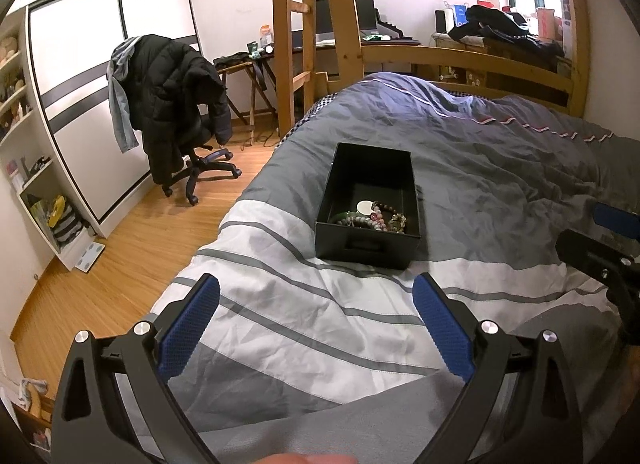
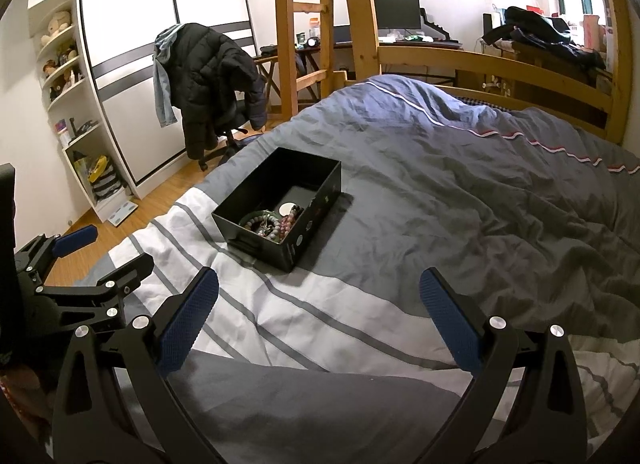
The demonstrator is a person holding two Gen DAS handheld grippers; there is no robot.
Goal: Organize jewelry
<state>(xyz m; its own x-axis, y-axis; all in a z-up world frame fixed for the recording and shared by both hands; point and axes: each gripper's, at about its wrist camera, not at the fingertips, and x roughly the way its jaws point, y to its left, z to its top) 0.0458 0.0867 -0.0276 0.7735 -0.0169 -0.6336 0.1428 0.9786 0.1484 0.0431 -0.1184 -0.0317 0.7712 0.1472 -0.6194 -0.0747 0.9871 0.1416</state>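
A black open box (image 1: 372, 248) sits on the bed's grey and white striped duvet (image 1: 312, 328). Beaded bracelets (image 1: 378, 220) and a white round piece (image 1: 365, 207) lie inside it at the near end. The box also shows in the right wrist view (image 2: 298, 246), with the bracelets (image 2: 272, 224) in it. My left gripper (image 1: 316, 288) is open and empty, a short way in front of the box. My right gripper (image 2: 319, 284) is open and empty, in front and to the right of the box. The left gripper also shows at the left edge of the right wrist view (image 2: 104, 252).
A wooden bunk frame and ladder (image 1: 292, 36) stand past the bed. An office chair with a black jacket (image 1: 176, 104) stands on the wood floor to the left. A white wardrobe and shelves (image 1: 52, 116) line the left wall. A desk with monitors (image 2: 396, 16) is at the back.
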